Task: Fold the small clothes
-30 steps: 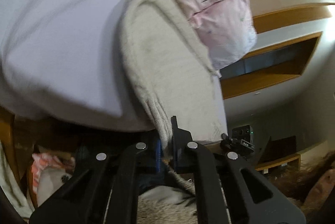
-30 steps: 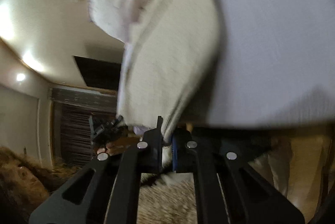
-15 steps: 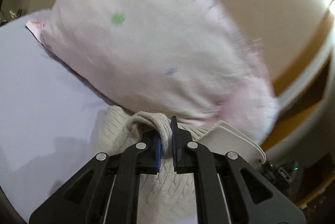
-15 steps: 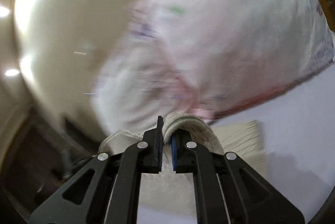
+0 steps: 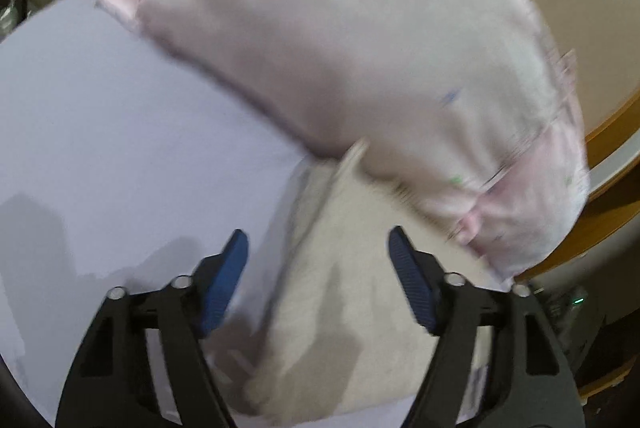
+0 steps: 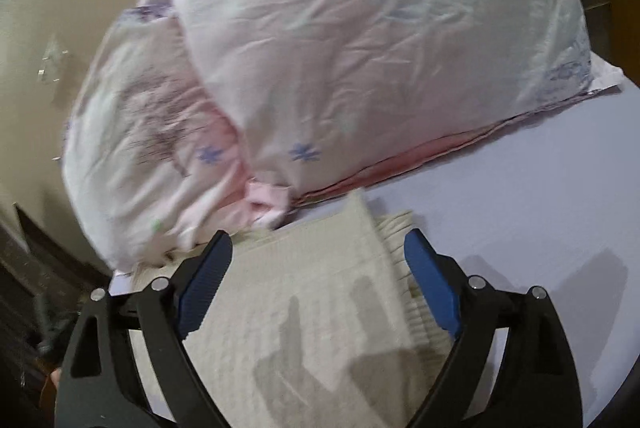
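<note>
A cream knitted garment (image 5: 340,308) lies folded on the pale lavender bed sheet (image 5: 120,156), its far edge against a pink flowered pillow (image 5: 380,68). My left gripper (image 5: 318,248) is open just above the garment and holds nothing. In the right wrist view the same garment (image 6: 304,308) lies flat with a ribbed edge to the right. My right gripper (image 6: 318,252) is open over it, empty, with its finger shadows on the knit.
The pillow (image 6: 360,68) fills the far side of both views, on the sheet (image 6: 540,208). A wooden shelf (image 5: 612,164) and beige wall stand beyond it at the right of the left wrist view. Dark furniture shows at the lower left of the right wrist view.
Both grippers were shut on the cream garment's edge, carrying it over toward the pillow. Now both have opened and let go, and the garment lies folded on the sheet.
</note>
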{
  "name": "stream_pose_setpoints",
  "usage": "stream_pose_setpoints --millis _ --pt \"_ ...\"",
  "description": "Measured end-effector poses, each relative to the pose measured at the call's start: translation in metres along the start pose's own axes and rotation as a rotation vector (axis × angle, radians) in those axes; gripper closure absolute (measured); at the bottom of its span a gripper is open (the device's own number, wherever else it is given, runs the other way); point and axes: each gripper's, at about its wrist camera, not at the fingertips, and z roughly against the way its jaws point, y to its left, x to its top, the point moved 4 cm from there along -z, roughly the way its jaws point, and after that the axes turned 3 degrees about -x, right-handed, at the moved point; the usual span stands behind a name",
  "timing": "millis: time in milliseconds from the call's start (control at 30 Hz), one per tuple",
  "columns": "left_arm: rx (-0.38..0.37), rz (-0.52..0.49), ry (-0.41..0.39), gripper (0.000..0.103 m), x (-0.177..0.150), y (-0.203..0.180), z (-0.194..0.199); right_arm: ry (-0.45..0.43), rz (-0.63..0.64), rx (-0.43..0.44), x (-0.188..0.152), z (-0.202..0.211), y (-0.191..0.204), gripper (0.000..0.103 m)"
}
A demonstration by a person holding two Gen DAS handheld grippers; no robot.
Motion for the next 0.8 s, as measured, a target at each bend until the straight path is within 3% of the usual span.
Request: stream_pose_setpoints --millis 67,167,233,300,333,433,533,567,667,733,767,800 --pt "-0.030 0.044 0.070 0.045 -0.012 0.009 -0.015 0.022 0.015 0.035 -0.001 -0.004 0.009 0.015" --pt "-0.118 0.100 0.114 0.049 -0.029 0.009 -0.031 0.031 0.046 0.040 -0.009 -0.006 0.023 0.015" --pt "-0.134 0.093 0.085 0.049 -0.034 0.003 -0.034 0.036 0.060 0.039 -0.015 -0.003 0.019 0.015" --pt "-0.135 0.115 0.068 0.064 -0.038 0.001 -0.039 0.042 0.062 0.044 -0.023 0.000 0.018 0.015" --pt "-0.141 0.154 0.086 0.079 -0.040 0.002 -0.045 0.040 0.062 0.045 -0.025 0.004 0.014 0.015" --pt "-0.210 0.200 0.053 0.084 -0.036 -0.009 -0.034 0.028 0.062 0.042 -0.028 0.017 -0.001 0.015" --pt "-0.318 0.160 0.013 0.085 -0.031 -0.060 -0.015 -0.015 0.058 0.016 -0.025 0.037 -0.024 0.015" --pt "-0.385 0.127 0.004 0.086 -0.030 -0.094 -0.010 -0.038 0.053 -0.001 -0.024 0.045 -0.032 0.015" --pt "-0.545 0.072 0.040 0.087 -0.041 -0.170 -0.023 -0.088 0.022 -0.029 -0.020 0.061 -0.053 0.015" --pt "-0.645 0.028 0.141 0.086 -0.069 -0.235 -0.064 -0.097 -0.020 -0.041 -0.018 0.066 -0.067 0.015" --pt "-0.668 0.022 0.187 0.080 -0.080 -0.253 -0.082 -0.095 -0.032 -0.045 -0.018 0.066 -0.071 0.015" --pt "-0.725 0.014 0.305 0.077 -0.102 -0.282 -0.117 -0.087 -0.044 -0.056 -0.019 0.064 -0.077 0.015"
